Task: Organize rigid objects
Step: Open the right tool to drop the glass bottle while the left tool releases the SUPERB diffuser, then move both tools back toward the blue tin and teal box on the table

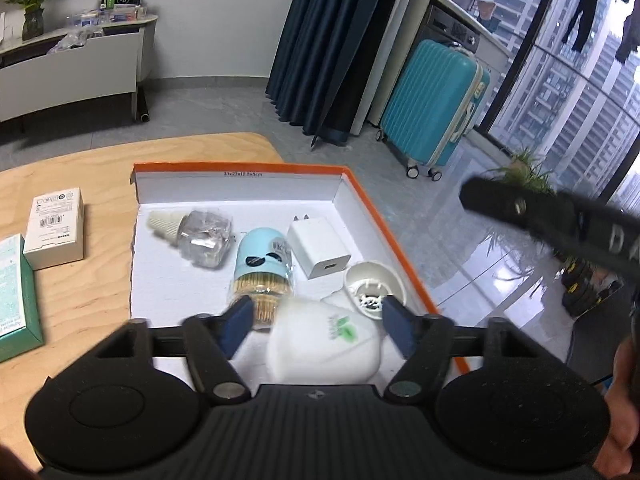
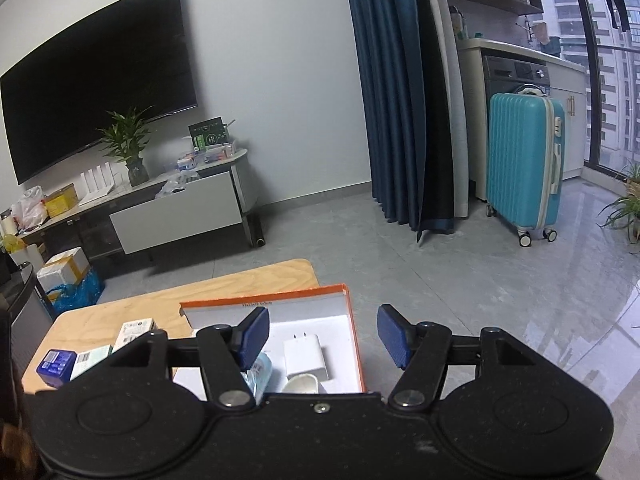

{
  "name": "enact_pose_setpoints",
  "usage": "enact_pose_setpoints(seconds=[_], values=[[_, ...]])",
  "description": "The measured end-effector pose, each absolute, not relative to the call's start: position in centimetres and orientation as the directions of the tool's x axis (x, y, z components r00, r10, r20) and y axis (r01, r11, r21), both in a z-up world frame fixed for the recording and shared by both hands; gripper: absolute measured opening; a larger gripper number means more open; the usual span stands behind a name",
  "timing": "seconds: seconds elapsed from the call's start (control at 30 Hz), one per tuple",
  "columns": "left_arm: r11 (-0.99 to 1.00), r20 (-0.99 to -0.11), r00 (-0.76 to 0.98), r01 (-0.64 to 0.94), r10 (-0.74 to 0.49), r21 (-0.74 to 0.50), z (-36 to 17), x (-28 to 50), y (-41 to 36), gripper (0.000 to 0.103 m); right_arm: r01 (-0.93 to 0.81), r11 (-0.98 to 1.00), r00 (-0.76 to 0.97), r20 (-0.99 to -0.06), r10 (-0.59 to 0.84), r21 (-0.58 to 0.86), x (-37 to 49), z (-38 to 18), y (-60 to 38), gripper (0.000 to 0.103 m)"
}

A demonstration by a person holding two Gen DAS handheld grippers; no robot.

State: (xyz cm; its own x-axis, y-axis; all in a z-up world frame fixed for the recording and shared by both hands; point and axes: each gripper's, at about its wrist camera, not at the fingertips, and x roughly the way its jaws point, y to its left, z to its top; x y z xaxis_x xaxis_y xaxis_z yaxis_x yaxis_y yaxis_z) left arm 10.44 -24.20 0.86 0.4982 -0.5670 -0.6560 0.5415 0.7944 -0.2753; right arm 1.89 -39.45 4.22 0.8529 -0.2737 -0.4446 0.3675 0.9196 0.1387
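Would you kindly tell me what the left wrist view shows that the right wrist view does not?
Only the left wrist view shows the clear bottle, the white lidded container and the right gripper's body. Only the right wrist view shows the television and the blue box. Both share the orange box, white charger, toothpick jar and teal suitcase.

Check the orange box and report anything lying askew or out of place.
Nothing is spilled or damaged. Inside the orange box, the clear bottle and toothpick jar lie on their sides, and the items sit loosely at mixed angles. Several small boxes, like the white carton, remain outside on the table.
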Motion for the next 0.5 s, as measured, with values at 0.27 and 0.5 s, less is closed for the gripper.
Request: enact_pose_setpoints(seconds=[0.27, 0.5], values=[[0.826, -0.657, 0.54, 0.509, -0.527, -0.244, 2.1, 9.3, -22.4, 0.088, 0.349, 0.926, 0.866, -0.426, -0.261, 0.142, 1.0, 4.9, -38.1, 0.075], [0.884, -0.681, 0.595, 0.433, -0.428, -0.178, 3.2, 8.9, -20.3, 0.096, 0.335, 0.932, 0.866, -0.436, -0.246, 0.141, 1.1, 5.0, -36.6, 0.078]])
